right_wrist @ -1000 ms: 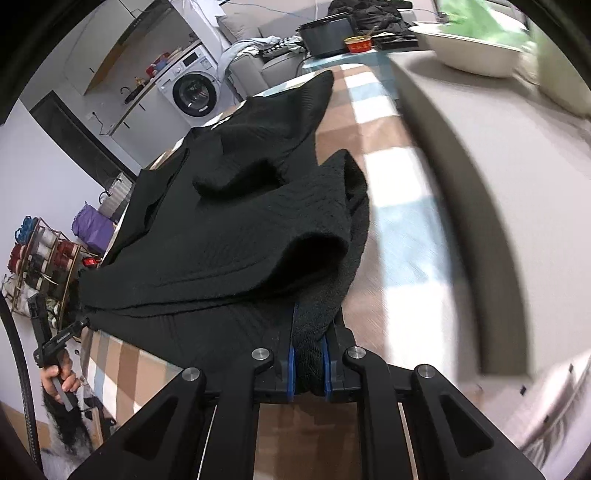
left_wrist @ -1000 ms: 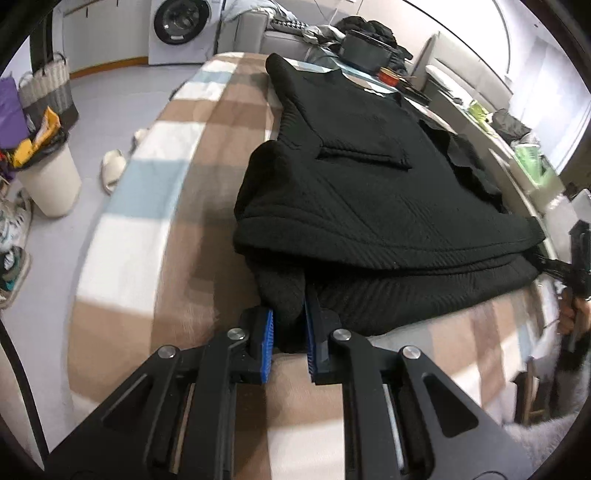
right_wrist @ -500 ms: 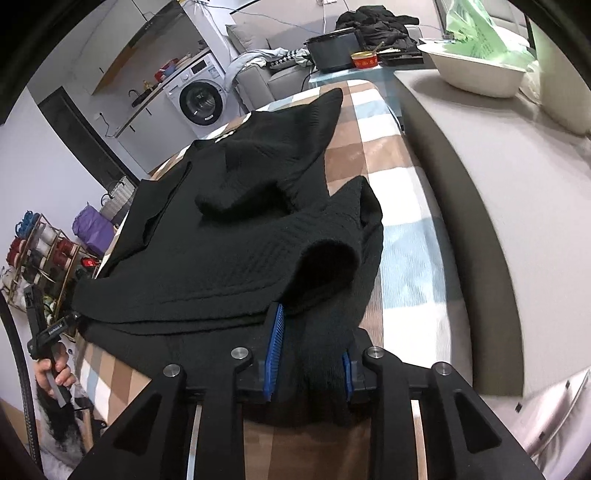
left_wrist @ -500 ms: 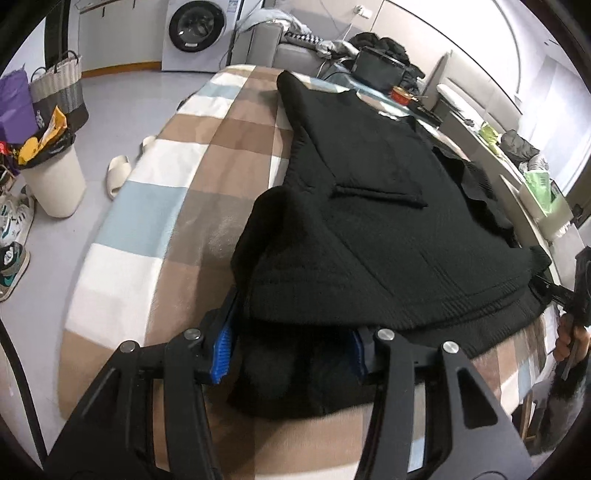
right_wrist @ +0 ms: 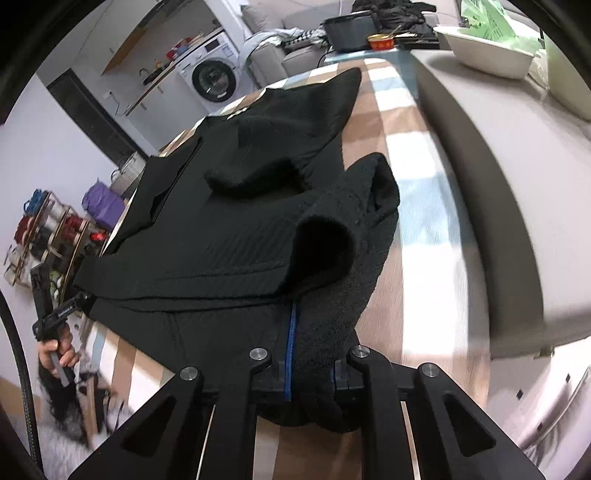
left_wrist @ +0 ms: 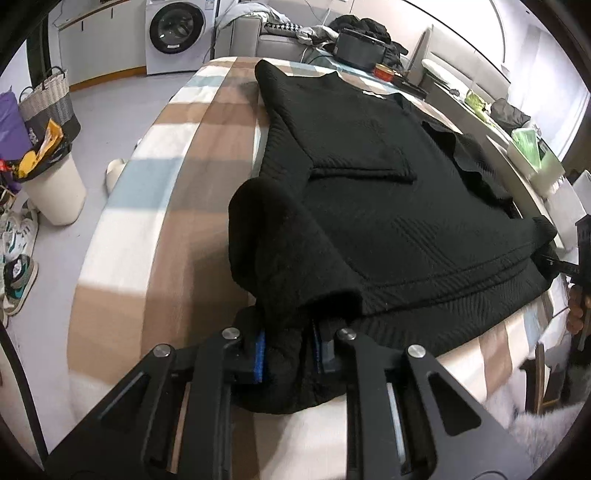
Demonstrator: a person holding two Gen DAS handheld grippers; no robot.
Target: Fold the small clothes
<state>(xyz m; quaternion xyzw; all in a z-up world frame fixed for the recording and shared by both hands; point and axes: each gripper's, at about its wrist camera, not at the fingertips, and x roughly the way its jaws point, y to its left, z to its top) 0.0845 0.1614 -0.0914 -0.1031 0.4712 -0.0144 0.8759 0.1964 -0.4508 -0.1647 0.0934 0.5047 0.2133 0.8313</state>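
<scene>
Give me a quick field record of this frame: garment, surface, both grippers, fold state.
garment: black knitted sweater, spread flat, chest pocket up
surface: brown, white and blue checked blanket over a bed
left gripper: jaws just closing again, blue pads pinch the near hem corner
right gripper: jaws just closing again, pinch the other hem corner
fold state: both sides turned in over the body, bottom hem not yet folded up
background: white washing machine, white bin on the floor
</scene>
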